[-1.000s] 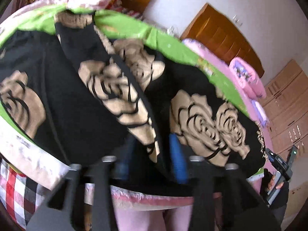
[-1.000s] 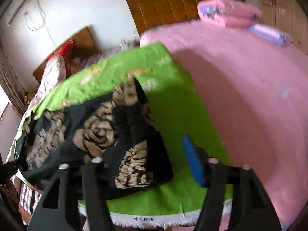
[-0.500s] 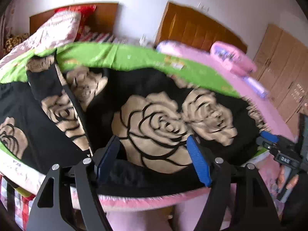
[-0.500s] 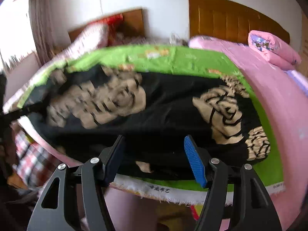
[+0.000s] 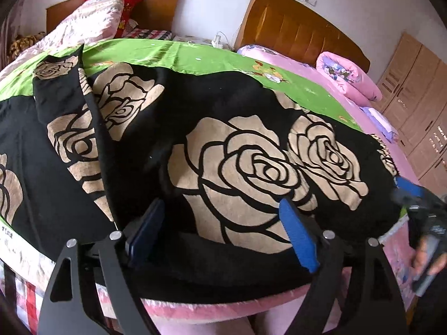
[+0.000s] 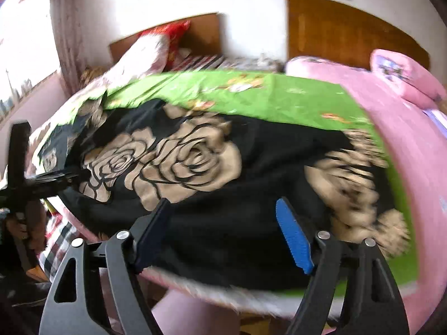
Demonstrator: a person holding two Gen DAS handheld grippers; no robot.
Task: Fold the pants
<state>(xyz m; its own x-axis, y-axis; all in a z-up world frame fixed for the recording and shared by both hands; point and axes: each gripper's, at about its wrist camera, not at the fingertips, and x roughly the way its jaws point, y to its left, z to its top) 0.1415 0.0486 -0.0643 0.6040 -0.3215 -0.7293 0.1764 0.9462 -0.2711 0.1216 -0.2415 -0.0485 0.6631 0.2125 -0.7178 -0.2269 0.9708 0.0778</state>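
Note:
The black pants (image 5: 223, 145) with large beige rose prints lie spread on a green sheet (image 5: 178, 55) at the near edge of the bed; they also show in the right wrist view (image 6: 223, 173). A folded-over part lies at the left (image 5: 69, 117). My left gripper (image 5: 220, 223) is open and empty, just above the pants' near edge. My right gripper (image 6: 223, 223) is open and empty over the near edge too. The right gripper shows at the right of the left wrist view (image 5: 419, 203); the left gripper shows at the left of the right wrist view (image 6: 30, 178).
Pink bedding (image 5: 391, 150) covers the bed to the right, with a rolled pink quilt (image 5: 346, 75) by the wooden headboard (image 5: 296, 28). A second bed with pillows (image 5: 92, 19) lies behind. Wooden cupboards (image 5: 419, 89) stand at the far right. A checked cloth (image 5: 28, 293) hangs below left.
Both grippers have opened and drawn back from the pants to the near edge. The left gripper let go of the cloth; the right view swung left across the pants.

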